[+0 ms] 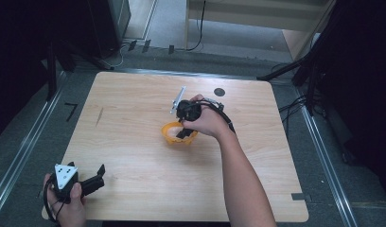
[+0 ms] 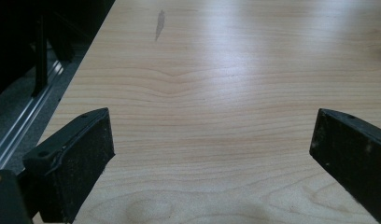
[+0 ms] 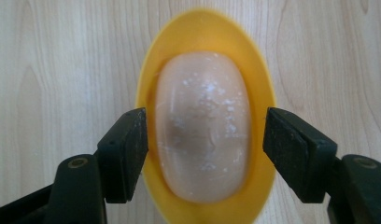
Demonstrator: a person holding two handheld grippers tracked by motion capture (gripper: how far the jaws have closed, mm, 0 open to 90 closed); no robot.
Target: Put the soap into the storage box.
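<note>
the right gripper (image 3: 205,151) hangs over a yellow soap dish (image 3: 205,28) near the centre of the wooden table (image 1: 134,142), its jaws straddling the dish with the pale bar of soap (image 3: 202,126) between them, pads just off the rim, not pressing. this looks like the moment around placing the dish; the next move likely calls for a straight lift away. a small metal tool (image 1: 178,99) lies at 12 o'clock of the dish, close by. the left gripper (image 1: 94,182) rests wide apart at 7 o'clock near the table's front edge, with open room between.
</note>
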